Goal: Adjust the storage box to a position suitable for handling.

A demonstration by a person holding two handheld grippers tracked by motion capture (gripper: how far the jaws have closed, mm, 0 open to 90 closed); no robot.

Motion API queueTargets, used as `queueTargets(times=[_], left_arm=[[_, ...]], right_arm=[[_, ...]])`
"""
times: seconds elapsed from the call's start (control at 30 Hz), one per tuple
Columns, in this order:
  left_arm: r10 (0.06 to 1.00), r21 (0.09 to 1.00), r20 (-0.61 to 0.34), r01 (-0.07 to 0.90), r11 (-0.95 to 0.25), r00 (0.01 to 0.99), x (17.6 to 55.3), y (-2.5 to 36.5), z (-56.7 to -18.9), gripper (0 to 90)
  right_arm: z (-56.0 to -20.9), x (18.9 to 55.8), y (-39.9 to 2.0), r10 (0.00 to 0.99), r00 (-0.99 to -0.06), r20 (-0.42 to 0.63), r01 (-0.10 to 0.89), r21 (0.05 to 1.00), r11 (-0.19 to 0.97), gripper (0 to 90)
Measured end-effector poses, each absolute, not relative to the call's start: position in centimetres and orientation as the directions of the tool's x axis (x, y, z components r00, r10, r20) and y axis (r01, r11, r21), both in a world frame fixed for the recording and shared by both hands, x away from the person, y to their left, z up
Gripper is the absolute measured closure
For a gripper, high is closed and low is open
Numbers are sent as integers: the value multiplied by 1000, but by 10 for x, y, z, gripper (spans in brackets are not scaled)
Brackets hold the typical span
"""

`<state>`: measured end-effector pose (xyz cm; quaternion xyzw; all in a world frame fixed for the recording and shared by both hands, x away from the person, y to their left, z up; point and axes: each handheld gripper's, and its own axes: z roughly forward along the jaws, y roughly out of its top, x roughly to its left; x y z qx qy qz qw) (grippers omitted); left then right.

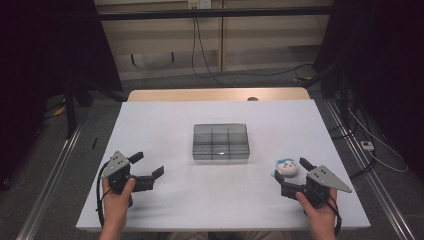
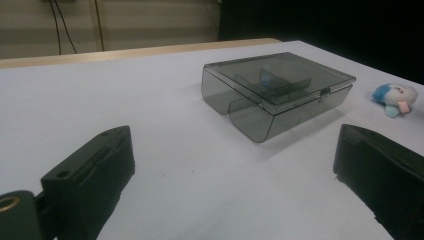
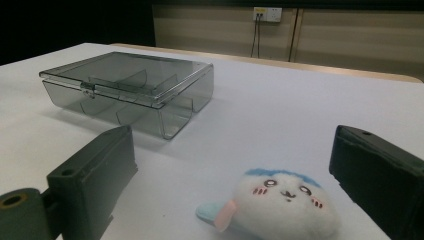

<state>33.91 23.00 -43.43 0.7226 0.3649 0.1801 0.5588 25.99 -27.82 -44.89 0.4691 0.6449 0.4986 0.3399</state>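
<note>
A smoky clear plastic box (image 1: 220, 142) with inner compartments sits with its lid down at the middle of the white table (image 1: 200, 200). A small white plush toy (image 1: 287, 167) with a blue top lies to the box's right, near the front. My right gripper (image 1: 292, 171) is open, and the plush toy (image 3: 285, 202) lies just ahead between its jaws, untouched. The box (image 3: 130, 82) stands farther off to the left. At the front left of the table, my left gripper (image 1: 148, 164) is open and empty. It faces the box (image 2: 280, 90), with the plush toy (image 2: 397, 97) beyond.
A wooden strip (image 1: 215, 94) runs along the table's far edge. Metal rails (image 1: 55, 170) flank the table on the floor, and cables (image 1: 370, 145) lie on the right. Dark curtains (image 1: 45, 45) hang on both sides.
</note>
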Motion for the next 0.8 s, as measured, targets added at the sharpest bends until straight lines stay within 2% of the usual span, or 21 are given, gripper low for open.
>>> queueTargets(times=[0.8], left_arm=[[699, 928, -119, 330, -174, 705, 339, 208, -433, 44]], right_arm=[[-443, 266, -268, 940, -340, 18, 289, 953, 86, 79]])
